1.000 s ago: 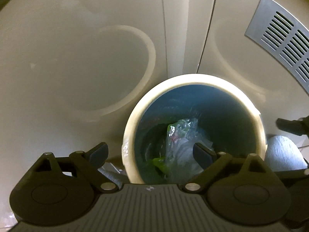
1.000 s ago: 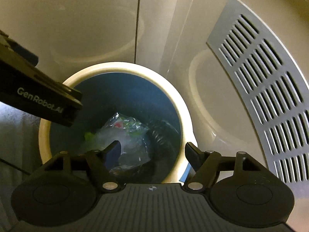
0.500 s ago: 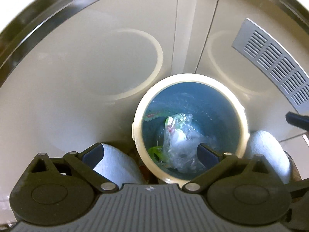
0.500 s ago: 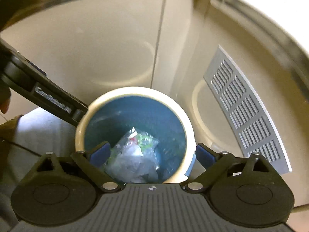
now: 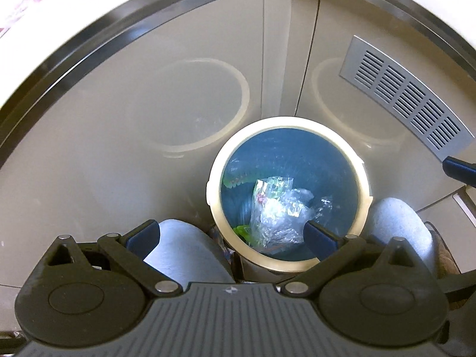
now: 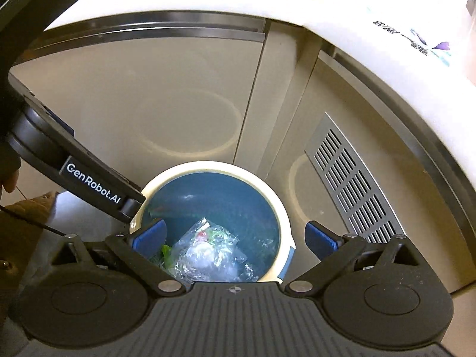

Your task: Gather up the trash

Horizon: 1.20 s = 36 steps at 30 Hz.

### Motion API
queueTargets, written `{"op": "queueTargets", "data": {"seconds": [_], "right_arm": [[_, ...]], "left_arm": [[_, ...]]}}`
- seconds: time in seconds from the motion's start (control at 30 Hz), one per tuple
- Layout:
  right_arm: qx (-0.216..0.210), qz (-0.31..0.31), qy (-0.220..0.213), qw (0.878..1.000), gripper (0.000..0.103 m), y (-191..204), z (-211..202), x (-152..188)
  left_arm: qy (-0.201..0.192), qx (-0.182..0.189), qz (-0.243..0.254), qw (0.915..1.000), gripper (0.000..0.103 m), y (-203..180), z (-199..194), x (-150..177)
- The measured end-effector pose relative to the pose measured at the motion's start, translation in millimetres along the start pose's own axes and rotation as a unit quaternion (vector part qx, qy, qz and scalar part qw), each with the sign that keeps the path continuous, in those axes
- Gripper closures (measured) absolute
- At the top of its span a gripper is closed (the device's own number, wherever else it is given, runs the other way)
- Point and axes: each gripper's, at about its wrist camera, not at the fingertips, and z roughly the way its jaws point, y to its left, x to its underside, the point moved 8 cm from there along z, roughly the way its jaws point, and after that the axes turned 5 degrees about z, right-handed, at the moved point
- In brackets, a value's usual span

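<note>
Below, the left gripper (image 5: pixel 230 235) hangs spread and empty, with the bin (image 5: pixel 212 196) straight beneath its right finger. Clear wrappers (image 6: pixel 208 253) lie inside the bin, between the right gripper's (image 6: pixel 235 238) empty, widening jaws.

Crumpled plastic bag (image 5: pixel 276 211) lies in the bin (image 5: pixel 364 190), which stands before the cabinet doors (image 5: pixel 134 119).

looking down into cream-rimmed blue bin (image 5: pixel 214 196); crumpled clear plastic wrapper (image 5: pixel 273 208) inside. left gripper (image 5: pixel 232 233) above, jaws wide, empty. beige cabinet doors (image 5: pixel 134 119), grey vent (image 5: pixel 407 95) behind.
</note>
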Motion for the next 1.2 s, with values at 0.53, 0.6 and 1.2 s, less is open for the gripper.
{"op": "queueTargets", "data": {"seconds": [0.53, 0.6, 1.2], "right_arm": [[-0.002, -0.001, -0.009, 1.0, 0.003, 0, -5, 3], [-0.002, 0.001, -0.008, 1.0, 0.003, -1, -5, 3], [-0.007, 0.015, 0.0, 1.0, 0.003, -3, 1, 4]], "left_arm": [[-0.02, -0.01, 0.011, 0.9997, 0.0, -3, -12, -1], [-0.02, -0.01, 0.013, 0.9997, 0.0, -4, -11, -1], [-0.013, -0.013, 0.019, 0.9997, 0.0, -8, -8, -2]]}}
